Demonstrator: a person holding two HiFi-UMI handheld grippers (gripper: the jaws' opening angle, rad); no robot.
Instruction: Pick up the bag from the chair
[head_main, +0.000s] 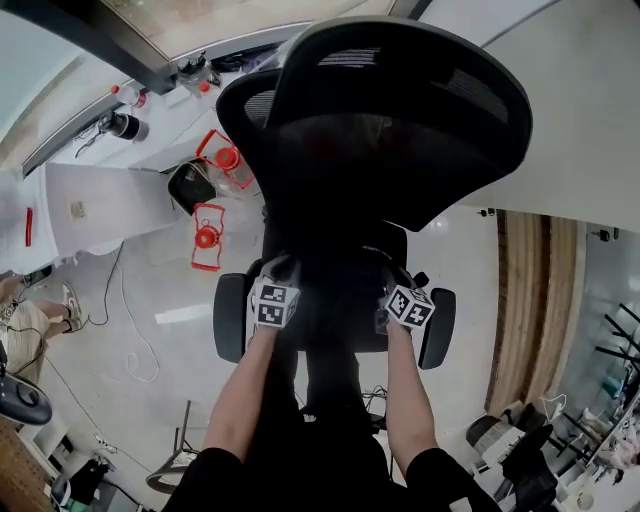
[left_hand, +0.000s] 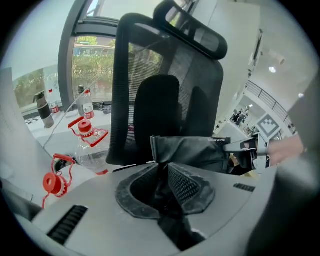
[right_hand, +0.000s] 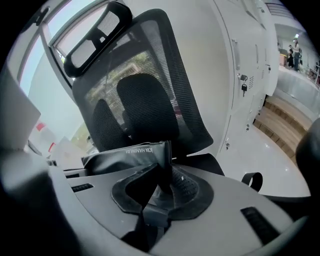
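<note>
A black bag (left_hand: 200, 151) hangs stretched between my two grippers, in front of the mesh back of a black office chair (head_main: 390, 110). In the left gripper view, the left gripper (left_hand: 162, 167) is shut on one upper edge of the bag, and the right gripper (left_hand: 251, 150) shows at the bag's far end. In the right gripper view, the right gripper (right_hand: 164, 172) is shut on the other edge of the bag (right_hand: 125, 152), with the chair (right_hand: 145, 95) behind it. From the head view the left gripper (head_main: 277, 275) and right gripper (head_main: 396, 292) are over the seat. The bag is lost there against the black chair.
Two armrests (head_main: 228, 316) (head_main: 438, 326) flank the seat. Clear water bottles with red handles (head_main: 207, 237) (head_main: 226, 158) stand on the floor to the left, near a white desk (head_main: 100, 205). A wooden step (head_main: 520, 300) lies to the right. A seated person's leg (head_main: 25, 322) is at far left.
</note>
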